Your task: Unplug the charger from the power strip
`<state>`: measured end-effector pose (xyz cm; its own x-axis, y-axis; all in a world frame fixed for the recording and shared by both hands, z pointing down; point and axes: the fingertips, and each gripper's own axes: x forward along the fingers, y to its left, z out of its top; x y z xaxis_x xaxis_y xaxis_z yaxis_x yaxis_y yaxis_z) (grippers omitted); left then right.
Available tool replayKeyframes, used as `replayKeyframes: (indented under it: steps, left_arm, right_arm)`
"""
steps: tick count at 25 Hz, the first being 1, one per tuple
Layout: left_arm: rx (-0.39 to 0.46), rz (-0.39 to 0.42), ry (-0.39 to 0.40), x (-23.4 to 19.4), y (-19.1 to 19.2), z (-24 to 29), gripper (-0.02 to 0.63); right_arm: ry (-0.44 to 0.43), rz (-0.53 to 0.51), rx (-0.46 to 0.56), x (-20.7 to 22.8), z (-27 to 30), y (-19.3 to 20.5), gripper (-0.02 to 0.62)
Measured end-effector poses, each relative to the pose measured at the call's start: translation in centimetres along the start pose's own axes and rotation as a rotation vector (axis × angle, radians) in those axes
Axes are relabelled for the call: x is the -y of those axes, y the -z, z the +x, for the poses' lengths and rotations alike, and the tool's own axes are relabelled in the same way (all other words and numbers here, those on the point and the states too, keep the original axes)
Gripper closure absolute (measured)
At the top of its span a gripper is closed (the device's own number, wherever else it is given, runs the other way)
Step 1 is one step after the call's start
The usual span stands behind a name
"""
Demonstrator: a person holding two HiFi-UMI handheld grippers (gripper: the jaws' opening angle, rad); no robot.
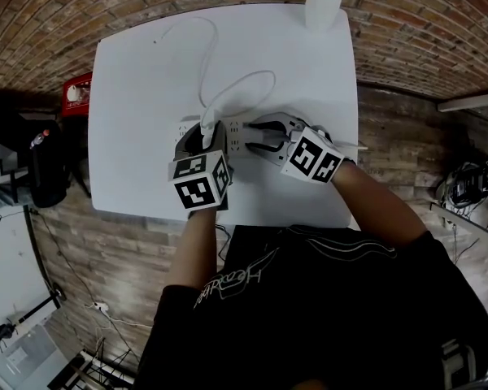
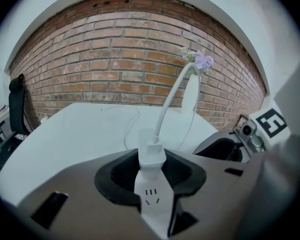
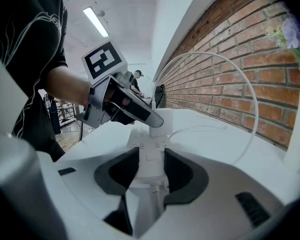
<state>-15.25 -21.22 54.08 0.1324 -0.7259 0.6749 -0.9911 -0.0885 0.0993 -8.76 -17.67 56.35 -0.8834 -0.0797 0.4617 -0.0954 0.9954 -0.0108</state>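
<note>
Left gripper (image 1: 204, 139) pinches the charger (image 2: 151, 153), seated in the power strip (image 3: 147, 156); right gripper (image 1: 257, 137) clamps the strip's cord end. A tilted pull could jam the prongs or slip the strip free.

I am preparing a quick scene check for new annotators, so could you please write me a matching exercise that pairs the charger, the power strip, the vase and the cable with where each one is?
Things
1. charger
2. power strip
3. vase
4. cable

Places
A. stands at the far edge of the table
B. held by the right gripper, jaws shut on its end
C. arcs up out of the charger
D. held by the left gripper, plugged into the power strip

Pairs: 1-D, 2-B, 3-A, 4-C
</note>
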Motion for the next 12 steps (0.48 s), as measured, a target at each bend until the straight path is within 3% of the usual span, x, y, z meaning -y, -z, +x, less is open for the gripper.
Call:
replayKeyframes:
  steps: [3, 6, 8, 12]
  left_arm:
    - [0.002, 0.065, -0.059, 0.19, -0.11, -0.33, 0.469]
    - [0.019, 0.074, -0.086, 0.39, -0.21, -0.53, 0.469]
    - [0.026, 0.049, -0.073, 0.27, -0.16, -0.53, 0.47]
    - [0.008, -0.083, -0.005, -0.27, 0.23, -0.43, 0.468]
  right_arm:
    - [0.002, -0.004, 0.002, -0.04, -0.01, -0.08, 0.46]
    - [0.0, -0.009, 0.005, -0.07, -0.09, -0.09, 0.46]
    - [-0.002, -0.008, 0.004, -0.11, -0.03, -0.1, 0.462]
    - [-0.008, -0.003, -0.001, -0.25, 0.08, -0.09, 0.46]
